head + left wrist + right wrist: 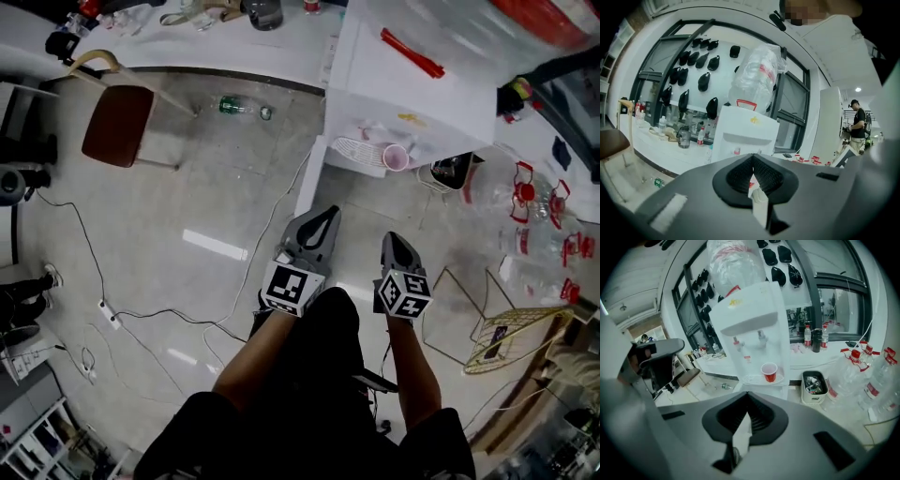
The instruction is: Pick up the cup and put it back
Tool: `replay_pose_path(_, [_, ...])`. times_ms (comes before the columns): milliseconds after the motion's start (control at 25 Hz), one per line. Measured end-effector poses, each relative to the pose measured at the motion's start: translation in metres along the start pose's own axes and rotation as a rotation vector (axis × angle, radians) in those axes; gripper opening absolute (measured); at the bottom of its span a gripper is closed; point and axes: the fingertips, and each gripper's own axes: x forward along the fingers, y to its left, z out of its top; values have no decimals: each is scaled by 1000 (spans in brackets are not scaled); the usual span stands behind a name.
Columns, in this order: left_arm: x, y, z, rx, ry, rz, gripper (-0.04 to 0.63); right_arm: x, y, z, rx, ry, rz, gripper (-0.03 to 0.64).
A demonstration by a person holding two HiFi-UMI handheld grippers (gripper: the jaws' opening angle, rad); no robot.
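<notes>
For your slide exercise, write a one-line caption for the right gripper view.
Shut right gripper faces a red cup on the water dispenser's tray, with a bin beside the dispenser.

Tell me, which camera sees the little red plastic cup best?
The right gripper view. There the red plastic cup stands upright on the white water dispenser's drip tray, seen clearly from the side. The head view shows it from above, small and pale. In the left gripper view, the left gripper blocks that spot; only a red sliver shows.

Pink cup [396,157] seemingly on dispenser tray [354,153], left gripper [327,216] and right gripper [393,238] well apart from it
</notes>
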Motion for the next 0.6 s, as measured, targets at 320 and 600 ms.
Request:
replay_pose_path(320, [-65, -64, 129, 1, -5, 50, 8, -123, 31, 82, -8, -7, 38, -5])
replay_pose_path(600, [-133, -141, 216, 33, -49, 115, 8, -249, 55, 146, -64, -109, 111, -5])
